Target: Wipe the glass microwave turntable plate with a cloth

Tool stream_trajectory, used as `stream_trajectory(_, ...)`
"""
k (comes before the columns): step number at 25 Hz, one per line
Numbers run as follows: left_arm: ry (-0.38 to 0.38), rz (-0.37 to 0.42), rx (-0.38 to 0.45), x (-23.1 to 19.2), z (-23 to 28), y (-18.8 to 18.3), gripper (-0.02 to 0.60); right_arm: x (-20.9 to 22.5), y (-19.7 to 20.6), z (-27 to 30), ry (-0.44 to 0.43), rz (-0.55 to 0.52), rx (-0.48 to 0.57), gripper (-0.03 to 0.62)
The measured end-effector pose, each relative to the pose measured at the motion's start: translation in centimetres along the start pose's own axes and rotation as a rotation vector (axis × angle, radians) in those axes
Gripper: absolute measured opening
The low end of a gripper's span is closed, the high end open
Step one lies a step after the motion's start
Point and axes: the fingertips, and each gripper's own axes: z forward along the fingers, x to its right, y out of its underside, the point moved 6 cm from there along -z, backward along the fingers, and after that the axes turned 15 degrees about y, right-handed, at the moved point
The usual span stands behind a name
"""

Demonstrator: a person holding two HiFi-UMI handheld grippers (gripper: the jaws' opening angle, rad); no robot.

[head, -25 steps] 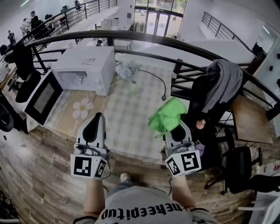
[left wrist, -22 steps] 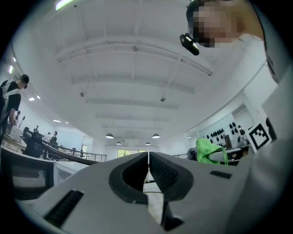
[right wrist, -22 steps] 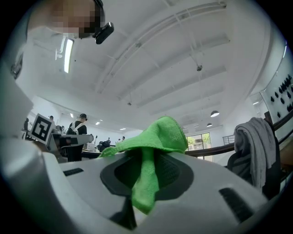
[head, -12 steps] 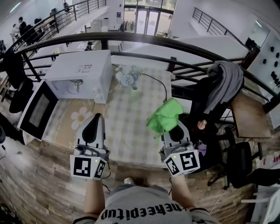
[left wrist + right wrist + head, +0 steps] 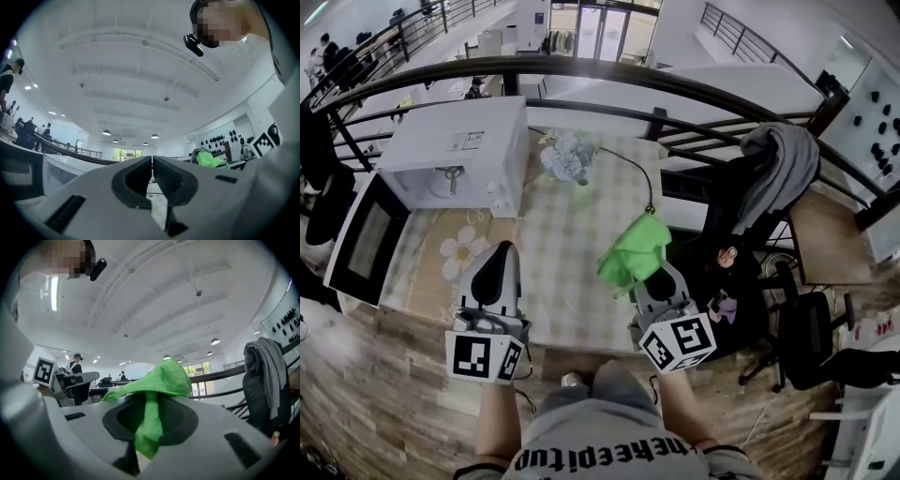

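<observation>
Holding cloth (image 5: 633, 251): right gripper (image 5: 150, 401) fingers clamped on it — hold firm.
Left gripper (image 5: 152, 161): fingers pressed together, empty (free to steady).

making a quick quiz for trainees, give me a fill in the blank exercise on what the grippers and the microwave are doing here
1. The right gripper has its jaws clamped on a ___ cloth.
2. The left gripper holds nothing; its jaws are ___.
3. The white microwave stands on the table with its door swung ___.

Missing words: green; shut; open
</observation>
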Motion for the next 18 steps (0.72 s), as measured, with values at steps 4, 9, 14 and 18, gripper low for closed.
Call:
stream_trajectory(4, 0.001, -0.019, -0.012, -0.1, 0.4, 0.9, 0.011, 0.1, 3.0, 1.1, -0.01, 0.002, -0.09, 0.064)
stream_trajectory(9, 0.006, -0.036, -0.016, 0.2, 1.0, 1.8, 0.011, 0.2, 7.2, 2.6, -0.04, 0.033, -0.235, 0.064)
stream_trajectory(14, 0.003, -0.038, -0.019, 0.4, 1.5, 2.4, 0.011, -0.1, 10.2, 4.3, -0.075, 0.011, -0.346, 0.064)
stream_trajectory(18, -0.003, -0.037, -0.027, 0.6, 1.6, 2.9, 0.011, -0.4, 12.4, 5.5, -0.109, -0.014, -0.426, 0.064)
